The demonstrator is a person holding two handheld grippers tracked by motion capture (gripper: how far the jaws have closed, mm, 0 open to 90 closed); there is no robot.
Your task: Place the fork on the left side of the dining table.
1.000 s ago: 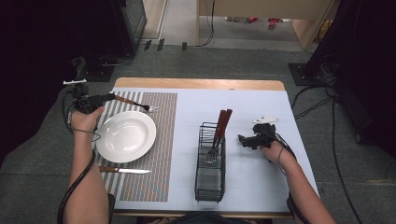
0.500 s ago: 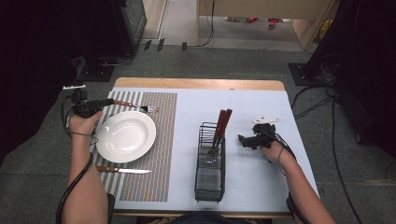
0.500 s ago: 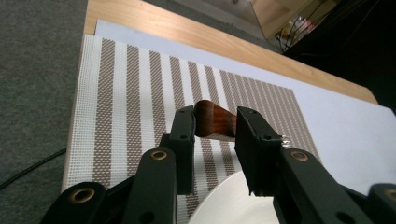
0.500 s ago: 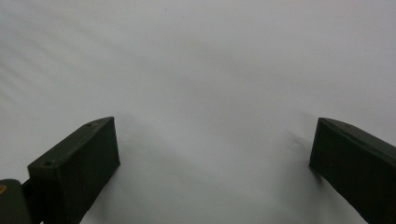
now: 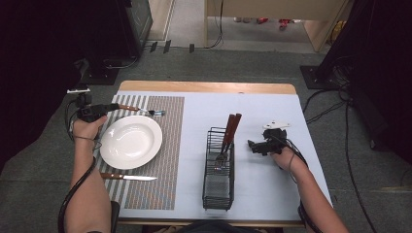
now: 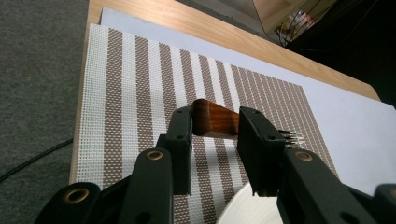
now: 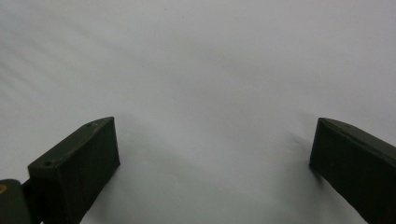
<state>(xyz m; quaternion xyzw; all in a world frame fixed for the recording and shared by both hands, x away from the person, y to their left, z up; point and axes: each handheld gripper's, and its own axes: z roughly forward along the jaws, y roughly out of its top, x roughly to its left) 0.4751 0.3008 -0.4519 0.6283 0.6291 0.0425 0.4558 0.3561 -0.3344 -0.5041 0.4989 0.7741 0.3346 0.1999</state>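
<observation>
Gripping a fork (image 5: 138, 110) by its wooden handle with the left gripper (image 5: 112, 106), jaws closing on the handle's near end, as the left gripper view shows (image 6: 215, 120). Holding it level just above the striped placemat (image 5: 170, 145), at the far side of the white plate (image 5: 131, 141), tines pointing right, probably for laying it down there as part of a place setting. Lying already at the near side of the plate, a wooden-handled knife (image 5: 127, 177), blade pointing right, so the fork looks like the matching piece. Standing upright in the black wire caddy (image 5: 217, 182) at the table's middle, more wooden-handled cutlery (image 5: 229, 134), presumably the source. Resting idle on the pale mat (image 5: 272, 184) right of the caddy, the right gripper (image 5: 251, 144), jaws spread wide and holding nothing (image 7: 212, 158), likely waiting near the caddy for the next piece.
</observation>
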